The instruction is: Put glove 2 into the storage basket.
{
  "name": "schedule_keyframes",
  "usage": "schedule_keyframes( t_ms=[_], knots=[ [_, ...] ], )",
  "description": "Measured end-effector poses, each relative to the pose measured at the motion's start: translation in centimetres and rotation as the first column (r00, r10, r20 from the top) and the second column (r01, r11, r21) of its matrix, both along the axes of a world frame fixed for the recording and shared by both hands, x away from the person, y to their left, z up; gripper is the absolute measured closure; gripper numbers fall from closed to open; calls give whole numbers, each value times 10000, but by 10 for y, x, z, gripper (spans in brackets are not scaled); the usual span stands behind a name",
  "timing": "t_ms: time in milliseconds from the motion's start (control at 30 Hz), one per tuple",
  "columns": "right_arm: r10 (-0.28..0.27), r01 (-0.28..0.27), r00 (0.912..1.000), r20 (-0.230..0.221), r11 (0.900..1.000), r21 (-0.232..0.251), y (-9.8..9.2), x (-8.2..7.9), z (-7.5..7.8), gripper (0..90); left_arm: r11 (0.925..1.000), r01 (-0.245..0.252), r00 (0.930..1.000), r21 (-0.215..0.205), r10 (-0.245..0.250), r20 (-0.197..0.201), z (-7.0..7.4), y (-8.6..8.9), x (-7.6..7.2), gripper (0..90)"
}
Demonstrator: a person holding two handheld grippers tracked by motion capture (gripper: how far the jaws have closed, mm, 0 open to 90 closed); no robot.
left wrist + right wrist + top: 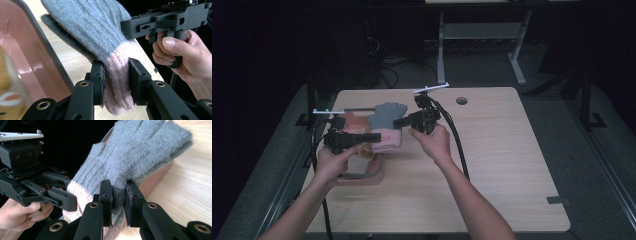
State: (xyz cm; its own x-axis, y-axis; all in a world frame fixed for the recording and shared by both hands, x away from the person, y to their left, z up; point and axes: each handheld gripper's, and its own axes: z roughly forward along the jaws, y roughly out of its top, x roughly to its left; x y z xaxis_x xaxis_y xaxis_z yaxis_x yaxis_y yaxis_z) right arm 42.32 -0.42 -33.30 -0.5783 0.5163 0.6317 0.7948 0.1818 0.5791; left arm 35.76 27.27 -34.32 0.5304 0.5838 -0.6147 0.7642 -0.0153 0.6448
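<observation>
Two grippers clamp one grey-and-pink glove (384, 122): left gripper (116, 83) on its pink cuff, right gripper (118, 200) on grey knit, above a pink tray (362, 176) at the wooden table's (502, 165) left.

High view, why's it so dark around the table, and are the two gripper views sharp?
High view: the table is lit, the room behind near black. Left gripper view: the glove is sharp, glare on the pink bin, the toy at the left edge blurred. Right gripper view: the knit is crisp, the background black.
</observation>
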Motion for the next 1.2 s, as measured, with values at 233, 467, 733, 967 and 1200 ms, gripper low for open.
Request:
schedule_keyframes(
  t_ms=[233, 467, 733, 967, 1200],
  knots=[
    [138, -138, 9999, 33, 9999, -12, 9, 2, 3, 780, 9999, -134, 9999, -41, 134, 41, 1, 10, -2, 682],
    [285, -286, 9996, 28, 9996, 17, 18, 4, 3, 776, 9995, -304, 9995, -58, 305, 44, 0, 18, -3, 682],
    [374, -374, 9993, -48, 9993, 8, 27, 6, 0, 776, 9990, -449, 9990, 12, 449, 24, -1, 26, -4, 683],
    [459, -459, 9989, -87, 9989, -59, 36, 8, 2, 775, 9984, -560, 9984, -11, 560, 55, -1, 34, -5, 683],
    [615, -615, 9981, -94, 9981, -13, 47, 10, -1, 775, 9977, -679, 9977, 34, 678, 29, -2, 44, -5, 683]
  ],
)
